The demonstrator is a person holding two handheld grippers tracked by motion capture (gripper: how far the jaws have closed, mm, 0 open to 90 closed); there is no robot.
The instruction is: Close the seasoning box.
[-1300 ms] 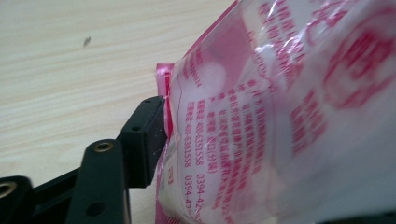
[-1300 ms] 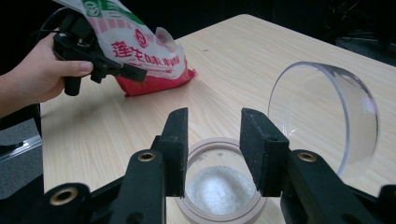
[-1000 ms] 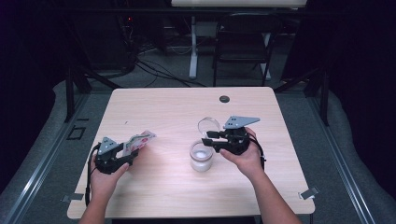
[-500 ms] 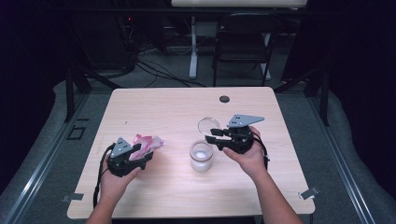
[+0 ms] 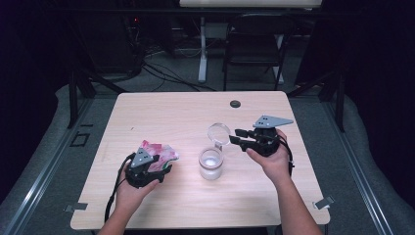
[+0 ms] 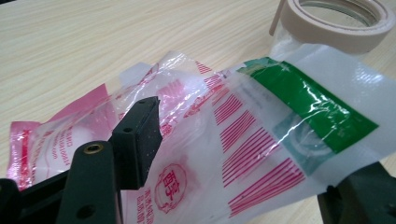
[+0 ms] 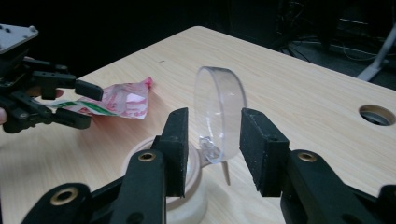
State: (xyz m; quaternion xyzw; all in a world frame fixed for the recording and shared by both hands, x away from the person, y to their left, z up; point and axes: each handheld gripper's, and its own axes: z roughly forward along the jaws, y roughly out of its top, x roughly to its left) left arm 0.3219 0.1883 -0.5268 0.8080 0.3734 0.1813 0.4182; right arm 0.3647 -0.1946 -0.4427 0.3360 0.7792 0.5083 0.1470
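The left gripper (image 5: pixel 159 165) clamps a pink-printed plastic packet (image 5: pixel 157 152) over the pale wooden table (image 5: pixel 166 112). The right gripper (image 5: pixel 235 138) pinches the clear hinged lid (image 5: pixel 218 133) above the glass jar (image 5: pixel 211 163). A dark room with a folding chair (image 5: pixel 254 46) lies beyond.

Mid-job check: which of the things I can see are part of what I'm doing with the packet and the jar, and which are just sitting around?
In the job:
- plastic packet, between the left gripper jaws
- glass jar, open
- hinged clear lid, between the right gripper jaws

Lying about:
- cable hole in the table
- chair behind the table
- floor cables
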